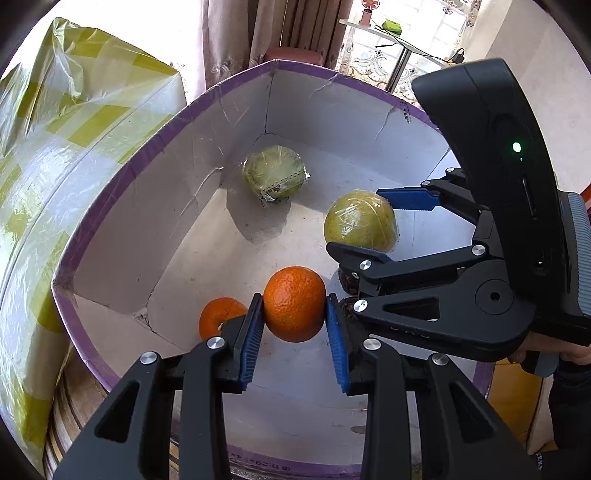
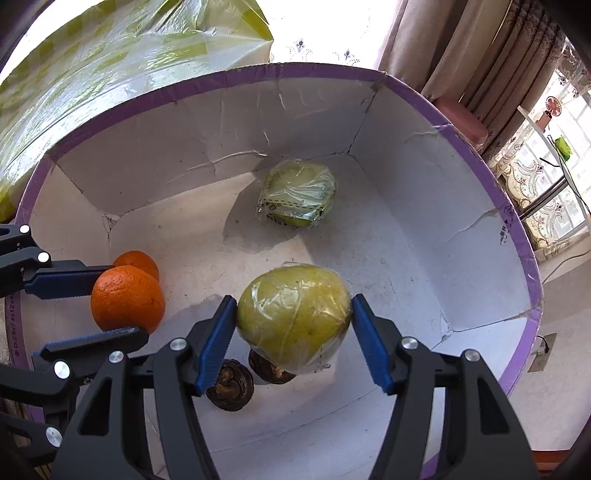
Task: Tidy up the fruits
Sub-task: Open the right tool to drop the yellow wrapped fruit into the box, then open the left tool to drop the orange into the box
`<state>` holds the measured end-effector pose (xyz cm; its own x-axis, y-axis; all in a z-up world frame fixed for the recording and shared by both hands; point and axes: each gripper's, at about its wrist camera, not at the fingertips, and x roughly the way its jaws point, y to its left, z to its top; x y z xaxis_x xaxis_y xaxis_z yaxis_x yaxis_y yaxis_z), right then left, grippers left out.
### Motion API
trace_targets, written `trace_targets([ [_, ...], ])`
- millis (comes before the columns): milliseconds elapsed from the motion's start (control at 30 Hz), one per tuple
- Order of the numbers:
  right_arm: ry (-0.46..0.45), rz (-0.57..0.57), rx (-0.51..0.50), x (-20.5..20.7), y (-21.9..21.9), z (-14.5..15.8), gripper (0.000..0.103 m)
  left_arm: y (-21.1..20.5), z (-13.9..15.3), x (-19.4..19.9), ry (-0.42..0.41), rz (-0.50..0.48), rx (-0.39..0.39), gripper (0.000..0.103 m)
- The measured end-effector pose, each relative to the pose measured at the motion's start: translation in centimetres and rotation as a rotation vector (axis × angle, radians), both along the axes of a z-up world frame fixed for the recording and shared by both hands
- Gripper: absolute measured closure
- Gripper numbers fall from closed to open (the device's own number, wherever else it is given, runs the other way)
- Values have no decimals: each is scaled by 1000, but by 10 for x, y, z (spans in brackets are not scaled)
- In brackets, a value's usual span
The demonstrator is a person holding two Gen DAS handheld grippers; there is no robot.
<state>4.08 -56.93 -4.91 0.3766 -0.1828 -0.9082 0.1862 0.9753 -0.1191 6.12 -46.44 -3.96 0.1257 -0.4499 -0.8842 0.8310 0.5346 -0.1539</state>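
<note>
A white cardboard box with a purple rim (image 1: 229,85) (image 2: 480,122) holds the fruit. My left gripper (image 1: 294,325) is shut on an orange (image 1: 294,303) (image 2: 127,297) above the box floor. A second orange (image 1: 218,315) (image 2: 138,260) lies beside it. My right gripper (image 2: 294,339) (image 1: 373,225) is shut on a plastic-wrapped green pomelo (image 2: 293,317) (image 1: 361,220). Another wrapped green fruit (image 1: 275,173) (image 2: 298,194) rests near the far corner. Two dark brown shrivelled fruits (image 2: 231,386) (image 2: 269,369) lie under the held pomelo.
A yellow-green checked plastic cover (image 1: 55,147) (image 2: 129,48) lies left of the box. Curtains (image 1: 266,26) and a small glass table (image 1: 388,37) stand behind. The box walls (image 2: 424,221) enclose both grippers closely.
</note>
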Motion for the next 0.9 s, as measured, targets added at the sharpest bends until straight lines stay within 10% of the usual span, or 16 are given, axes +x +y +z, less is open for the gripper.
trace_targets([
  [900,-87,-55,10,-11,-13,28,27,24,26,4,-9,77,-132,56],
])
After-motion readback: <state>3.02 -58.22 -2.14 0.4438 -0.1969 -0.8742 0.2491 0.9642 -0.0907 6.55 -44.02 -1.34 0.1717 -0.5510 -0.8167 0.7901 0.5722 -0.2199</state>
